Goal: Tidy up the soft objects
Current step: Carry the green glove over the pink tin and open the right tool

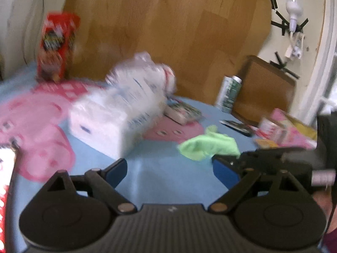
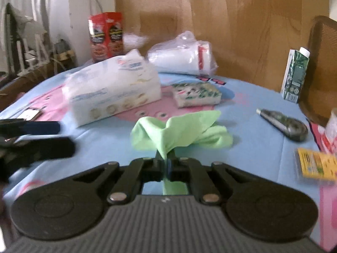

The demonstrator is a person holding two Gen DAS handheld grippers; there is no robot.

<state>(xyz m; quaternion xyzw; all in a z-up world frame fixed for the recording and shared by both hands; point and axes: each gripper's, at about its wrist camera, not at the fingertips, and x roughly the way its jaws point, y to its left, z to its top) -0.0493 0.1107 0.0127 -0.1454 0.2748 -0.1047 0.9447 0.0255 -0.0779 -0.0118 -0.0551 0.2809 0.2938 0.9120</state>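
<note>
The right gripper (image 2: 167, 164) has its jaws closed on a pinched fold of the green cloth (image 2: 181, 130), the rest of which spreads on the blue tabletop (image 2: 263, 147) just ahead. The left gripper (image 1: 168, 170) hovers with jaws wide apart and empty, near a white tissue pack (image 1: 113, 118). A green carton (image 2: 294, 76) stands at the far right

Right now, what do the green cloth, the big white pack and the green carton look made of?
Green cloth: soft matte fabric, probably microfibre; it bunches into folds where the right tongs pinch it.
Big white pack: thin glossy plastic film, wrinkled, over something soft, likely tissue.
Green carton: printed paperboard, by its flat faces and sharp edges, with a white cap.
</note>
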